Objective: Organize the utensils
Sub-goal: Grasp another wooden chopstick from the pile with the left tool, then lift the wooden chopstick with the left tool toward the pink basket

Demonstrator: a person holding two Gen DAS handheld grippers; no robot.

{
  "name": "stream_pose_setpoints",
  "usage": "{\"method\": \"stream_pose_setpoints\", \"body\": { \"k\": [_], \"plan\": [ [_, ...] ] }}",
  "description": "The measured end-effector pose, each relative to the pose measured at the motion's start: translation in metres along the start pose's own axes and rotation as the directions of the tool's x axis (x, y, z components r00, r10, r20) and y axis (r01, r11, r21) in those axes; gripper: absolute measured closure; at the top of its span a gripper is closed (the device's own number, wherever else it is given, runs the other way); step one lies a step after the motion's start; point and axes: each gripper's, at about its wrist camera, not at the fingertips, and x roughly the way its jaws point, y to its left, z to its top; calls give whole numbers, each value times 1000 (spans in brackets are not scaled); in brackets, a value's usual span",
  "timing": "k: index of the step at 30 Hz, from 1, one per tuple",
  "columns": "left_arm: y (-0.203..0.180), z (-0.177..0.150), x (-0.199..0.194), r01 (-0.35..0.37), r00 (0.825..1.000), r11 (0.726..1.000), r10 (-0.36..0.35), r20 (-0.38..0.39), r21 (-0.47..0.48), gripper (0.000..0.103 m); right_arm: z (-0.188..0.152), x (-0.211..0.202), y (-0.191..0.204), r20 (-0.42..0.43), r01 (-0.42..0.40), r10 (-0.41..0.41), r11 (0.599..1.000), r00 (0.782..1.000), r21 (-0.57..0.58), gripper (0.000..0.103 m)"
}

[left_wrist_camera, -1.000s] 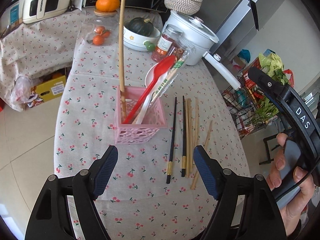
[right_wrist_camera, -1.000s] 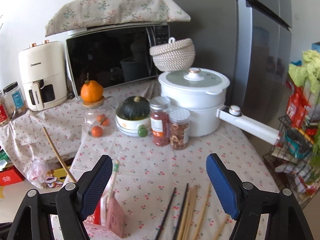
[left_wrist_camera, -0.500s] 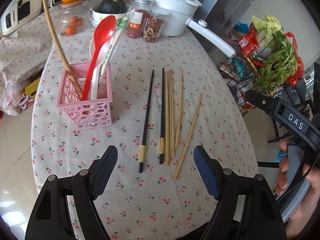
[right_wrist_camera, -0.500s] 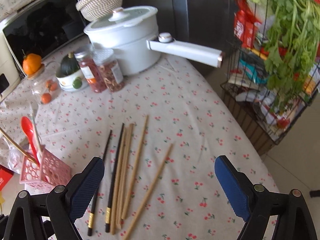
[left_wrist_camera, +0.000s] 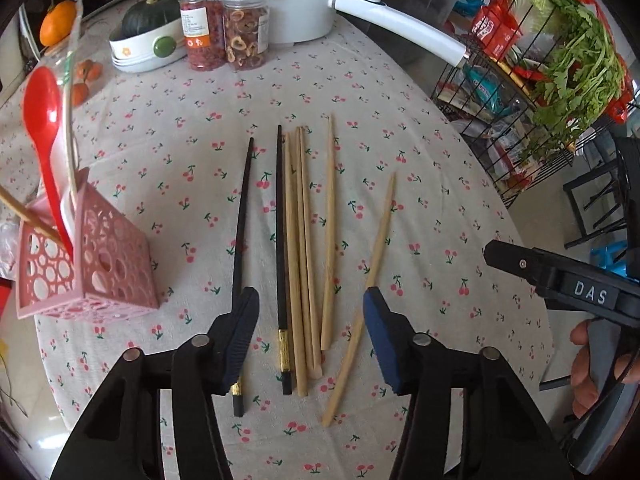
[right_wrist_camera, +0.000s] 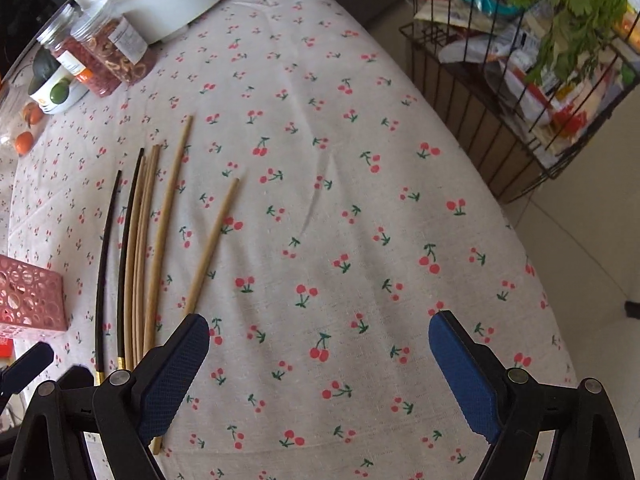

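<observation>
On the cherry-print tablecloth point(left_wrist_camera: 420, 200), both hand-held grippers, left point(left_wrist_camera: 311, 336) and right point(right_wrist_camera: 319, 376), gape apart over loose chopsticks point(left_wrist_camera: 296, 248).

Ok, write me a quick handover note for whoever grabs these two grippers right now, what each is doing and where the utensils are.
Left gripper: open, empty, low over the near ends of the loose chopsticks.
Right gripper: open, empty, over bare cherry-print tablecloth to the right of them.
Things: two black chopsticks with gold bands and five plain wooden chopsticks lie on the cloth; one wooden one lies apart, slanted.
Done: the pink perforated plastic basket holds a red plastic spoon, a white spoon and one wooden stick.
Left: move all loose chopsticks into the basket.
</observation>
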Motion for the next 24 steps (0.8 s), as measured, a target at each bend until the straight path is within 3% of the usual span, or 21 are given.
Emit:
{"method": "stream_pose_setpoints", "body": {
  "k": [8,16,24],
  "plan": [
    [-19,56,47,13,1000,1000,-13,-14,-1,83,11,10,0,50,-28,30,998,998,-48,19],
    [-29,93,89,-24,999,1000,25,-31,18,88,30,18,-4,79,-30,34,998,996,-46,19],
    [-30,101,106,-113,993,992,114,-16,61,97,36,29,-10,54,-2,6,998,999,-63,19]
  ]
}}
